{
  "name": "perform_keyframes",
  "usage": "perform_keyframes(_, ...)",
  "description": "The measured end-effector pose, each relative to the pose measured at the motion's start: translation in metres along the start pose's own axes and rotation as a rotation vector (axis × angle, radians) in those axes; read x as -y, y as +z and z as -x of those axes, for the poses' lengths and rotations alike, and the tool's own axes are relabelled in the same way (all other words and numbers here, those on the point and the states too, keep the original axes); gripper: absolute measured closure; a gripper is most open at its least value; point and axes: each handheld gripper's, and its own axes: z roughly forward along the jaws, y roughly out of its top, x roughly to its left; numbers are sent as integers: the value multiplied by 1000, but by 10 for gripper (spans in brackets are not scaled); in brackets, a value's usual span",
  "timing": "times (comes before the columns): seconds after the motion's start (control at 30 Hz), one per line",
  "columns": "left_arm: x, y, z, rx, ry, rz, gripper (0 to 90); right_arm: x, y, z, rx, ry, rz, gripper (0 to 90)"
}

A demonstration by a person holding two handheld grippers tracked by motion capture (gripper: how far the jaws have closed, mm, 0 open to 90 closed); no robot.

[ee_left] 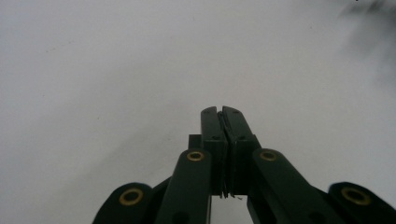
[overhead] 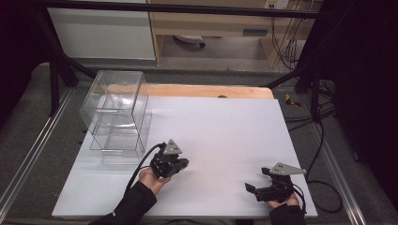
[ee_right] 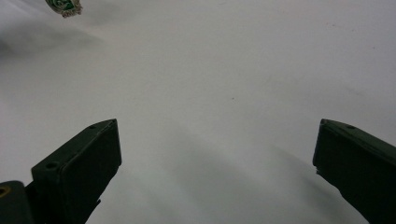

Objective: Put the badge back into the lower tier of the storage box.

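My left gripper (overhead: pixel 184 162) rests low over the white table (overhead: pixel 220 140), just right of a clear plastic box. In the left gripper view its two black jaws meet flat, so the left gripper (ee_left: pixel 221 111) is shut with nothing between the pads. My right gripper (overhead: pixel 257 179) sits near the table's front right corner, pointing left. Its jaws stand wide apart in the right gripper view, and the right gripper (ee_right: pixel 217 140) holds nothing. A small green and white thing (ee_right: pixel 64 6) lies far off at the top left of that view.
A tall clear plastic box (overhead: pixel 117 115) with shelves stands at the table's left side. A wooden strip (overhead: pixel 206 90) runs along the far edge. Cables (overhead: pixel 319 140) trail on the floor to the right of the table.
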Motion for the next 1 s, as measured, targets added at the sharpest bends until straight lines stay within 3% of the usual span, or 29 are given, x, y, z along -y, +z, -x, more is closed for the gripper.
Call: perform_keyframes(1.0,17,-39,-8,-16,-28,43,881,0,-1,-1,3,7,2,16)
